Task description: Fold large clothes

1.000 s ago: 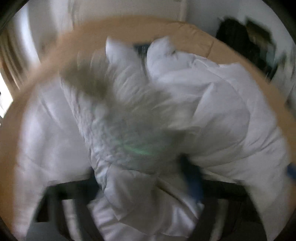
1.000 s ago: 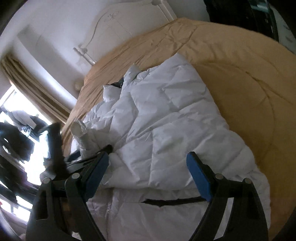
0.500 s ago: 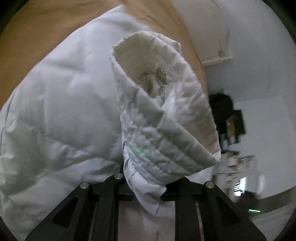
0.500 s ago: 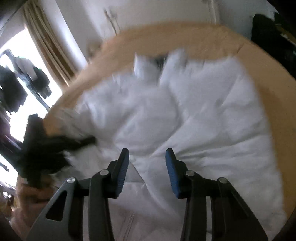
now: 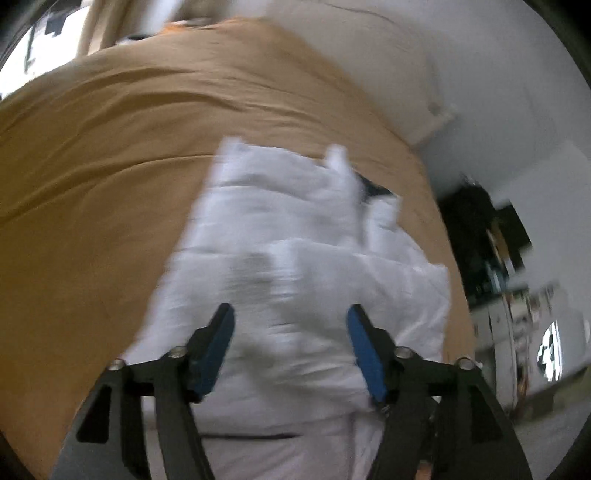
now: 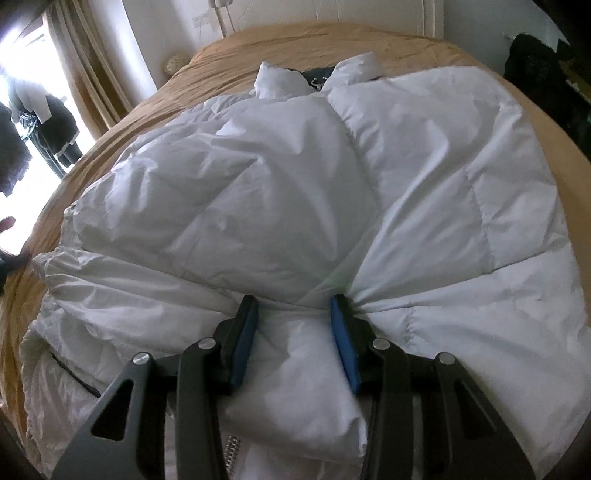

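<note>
A white puffer jacket (image 6: pixel 258 184) lies spread on a tan bed cover (image 6: pixel 406 40), collar (image 6: pixel 277 79) at the far end and zipper (image 6: pixel 231 454) near me. My right gripper (image 6: pixel 293 301) has a bunched fold of the jacket's lower front between its blue pads. Creases fan out from the pinch, and the jaws are easing open slightly. In the blurred left wrist view, my left gripper (image 5: pixel 291 308) hovers above the jacket (image 5: pixel 295 206). Its jaws are opening, with nothing between them.
The tan bed cover (image 5: pixel 110 147) stretches wide to the left of the jacket. Curtains (image 6: pixel 92 55) and a bright window with hanging clothes (image 6: pixel 48 110) stand at the left. A white headboard (image 6: pixel 369 11) is behind, with dark clutter (image 6: pixel 535 66) at the right.
The left gripper let go of the quilted sleeve cuff it held and drew back above the jacket. The right gripper narrowed from wide open and came down onto a fold of the jacket.
</note>
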Available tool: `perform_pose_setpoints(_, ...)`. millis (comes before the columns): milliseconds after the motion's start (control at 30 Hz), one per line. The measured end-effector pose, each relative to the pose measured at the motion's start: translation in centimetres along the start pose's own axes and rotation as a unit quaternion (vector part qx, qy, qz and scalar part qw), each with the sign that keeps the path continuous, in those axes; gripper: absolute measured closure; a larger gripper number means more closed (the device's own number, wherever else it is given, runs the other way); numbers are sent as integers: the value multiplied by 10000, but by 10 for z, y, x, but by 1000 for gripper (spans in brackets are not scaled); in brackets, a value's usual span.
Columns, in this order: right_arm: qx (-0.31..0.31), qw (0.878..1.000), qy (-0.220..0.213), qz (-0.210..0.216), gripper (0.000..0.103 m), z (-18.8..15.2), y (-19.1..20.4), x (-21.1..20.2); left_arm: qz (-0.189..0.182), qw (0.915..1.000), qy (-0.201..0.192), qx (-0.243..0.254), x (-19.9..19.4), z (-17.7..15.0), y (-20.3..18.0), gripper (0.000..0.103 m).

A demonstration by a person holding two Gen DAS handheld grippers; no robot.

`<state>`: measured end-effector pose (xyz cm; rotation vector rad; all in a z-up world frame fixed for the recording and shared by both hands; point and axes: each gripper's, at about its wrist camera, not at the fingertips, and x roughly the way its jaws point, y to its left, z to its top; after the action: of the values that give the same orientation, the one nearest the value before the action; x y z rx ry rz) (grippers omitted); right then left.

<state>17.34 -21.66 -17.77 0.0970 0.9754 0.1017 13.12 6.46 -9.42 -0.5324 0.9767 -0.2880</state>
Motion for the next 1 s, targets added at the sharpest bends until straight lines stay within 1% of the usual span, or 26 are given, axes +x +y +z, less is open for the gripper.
perform_pose_setpoints(33,-28,10000,-20,-29,57,-4,2,-7,54,9997,30,252,15,4,-17,26)
perform_pose_setpoints(67,-61,10000,-38,-42,54,-7,5,-12,221,9989,56,412,24,4,-17,26)
perform_pose_setpoints(100,-103,9999,-62,-37,50,-10,7,-17,566,9962,144,652,40,3,-23,26)
perform_pose_setpoints(133,-227,9997,-81,-56,48,-15,10,-23,995,9910,282,854,64,3,-24,27)
perform_pose_setpoints(167,-370,9992,-50,-126,45,-20,12,-26,1249,9873,402,894,80,1,-18,27)
perform_pose_setpoints(200,-550,9983,34,-184,45,-26,14,-30,1328,9859,620,805,103,1,-7,26)
perform_pose_setpoints(233,-603,9980,85,-150,45,-28,13,-35,1330,9860,658,767,109,-2,0,25)
perform_pose_setpoints(267,-597,9980,176,-69,45,-27,9,-40,1366,9853,608,825,113,-2,2,25)
perform_pose_setpoints(333,-302,9992,226,90,44,-16,-5,-53,1456,9830,566,967,113,-2,3,23)
perform_pose_setpoints(400,158,9998,0,128,44,6,-29,-68,1539,9799,561,1142,118,-7,0,22)
perform_pose_setpoints(467,557,9983,-168,-68,44,40,-59,-70,1583,9773,531,1300,120,-11,-3,21)
perform_pose_setpoints(500,608,9978,-199,-153,44,53,-69,-65,1596,9761,523,1379,121,-13,-3,20)
perform_pose_setpoints(567,714,9950,-157,-682,44,86,-93,-42,1608,9745,523,1473,117,-17,-4,19)
perform_pose_setpoints(600,763,9938,-113,-804,44,97,-102,-31,1618,9738,523,1510,119,-11,-2,19)
perform_pose_setpoints(633,871,9929,50,-812,44,111,-115,-12,1626,9727,522,1572,120,-12,-3,17)
perform_pose_setpoints(700,1186,9895,489,-665,44,131,-135,28,1658,9704,523,1678,128,-9,0,15)
perform_pose_setpoints(767,1397,9856,711,-634,40,142,-144,53,1712,9672,495,1809,128,-13,-1,13)
perform_pose_setpoints(800,1428,9840,767,-736,38,150,-146,64,1741,9659,484,1856,130,-14,-3,13)
perform_pose_setpoints(900,1209,9834,871,-1040,36,167,-142,81,1799,9629,485,1953,132,-15,-5,11)
perform_pose_setpoints(967,1299,9813,876,-1119,36,173,-142,81,1789,9627,529,1961,131,-14,-4,11)
perform_pose_setpoints(1000,1347,9810,782,-1154,36,172,-140,74,1788,9624,546,1970,131,-14,-3,11)
